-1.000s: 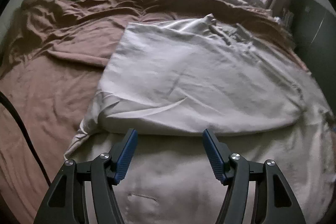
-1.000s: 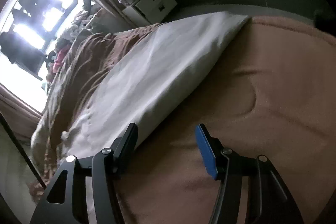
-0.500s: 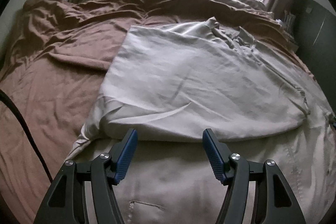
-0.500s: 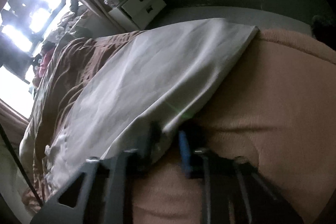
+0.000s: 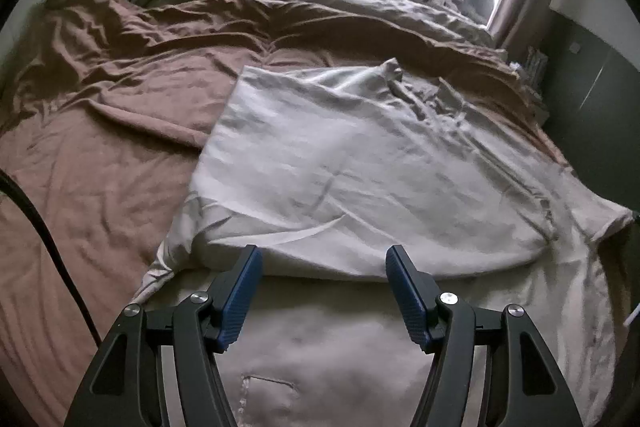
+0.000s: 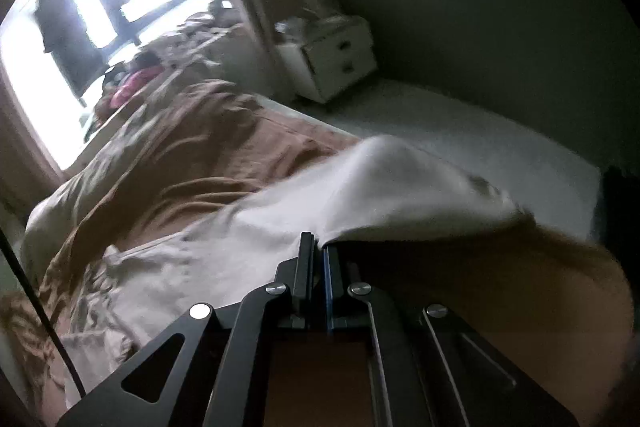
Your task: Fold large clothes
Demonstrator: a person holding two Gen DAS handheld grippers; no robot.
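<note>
The pale garment [image 5: 360, 163] is spread, partly folded, on the bed [image 5: 92, 187]; thin, limp, light cloth is judged, best taken at edges. The right claw [image 6: 318, 247] is clamped on its hem; the left claw [image 5: 324, 267] is held parted, empty, above the near fold.

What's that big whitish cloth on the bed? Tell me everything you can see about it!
The cream garment is a big piece of clothing made of thin, crinkly fabric. It lies spread on the brown bedding, with its far part folded over the near part, making a soft rounded fold. A stitched pocket slit shows near the bottom. The left claw hovers open over that fold, not touching it. The right claw is shut on the garment's edge, which rises off the bed there.
</note>
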